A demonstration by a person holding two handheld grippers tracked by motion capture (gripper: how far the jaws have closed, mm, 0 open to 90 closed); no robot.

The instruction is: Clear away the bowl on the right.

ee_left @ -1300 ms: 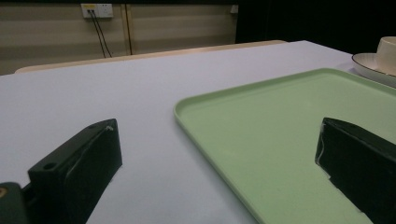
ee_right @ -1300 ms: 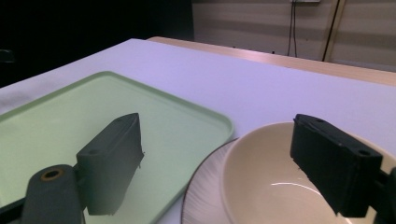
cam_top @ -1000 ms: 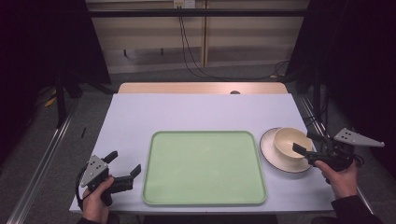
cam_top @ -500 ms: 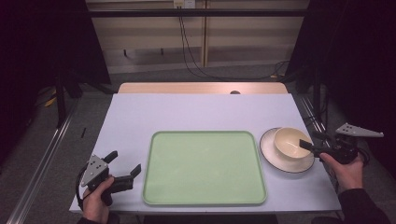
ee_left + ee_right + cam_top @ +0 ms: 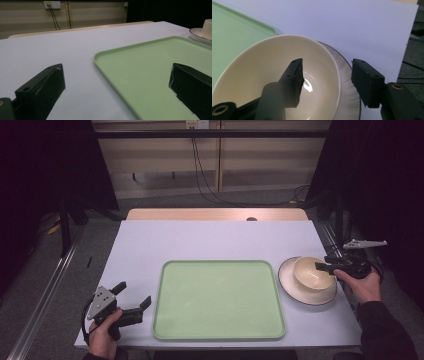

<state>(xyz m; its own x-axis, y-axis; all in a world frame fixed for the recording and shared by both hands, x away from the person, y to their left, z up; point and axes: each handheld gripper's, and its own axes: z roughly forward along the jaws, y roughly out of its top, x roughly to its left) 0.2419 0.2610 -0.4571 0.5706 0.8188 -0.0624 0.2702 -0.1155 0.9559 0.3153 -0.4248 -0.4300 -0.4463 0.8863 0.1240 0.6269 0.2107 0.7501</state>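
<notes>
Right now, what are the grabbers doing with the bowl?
Right gripper astride the bowl rim, jaws just closing, not yet pinching. Left gripper open, idle beside green tray. Bowl sits on plate. Nothing blocking.

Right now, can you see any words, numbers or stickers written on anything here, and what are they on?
There are none that can be read.
The cream ceramic bowl, the white round plate under it and the pale green plastic tray are plain.
The white wall socket plate may bear small marks, but it is too small and blurred to tell.
The black jaws of both grippers show no print.
</notes>
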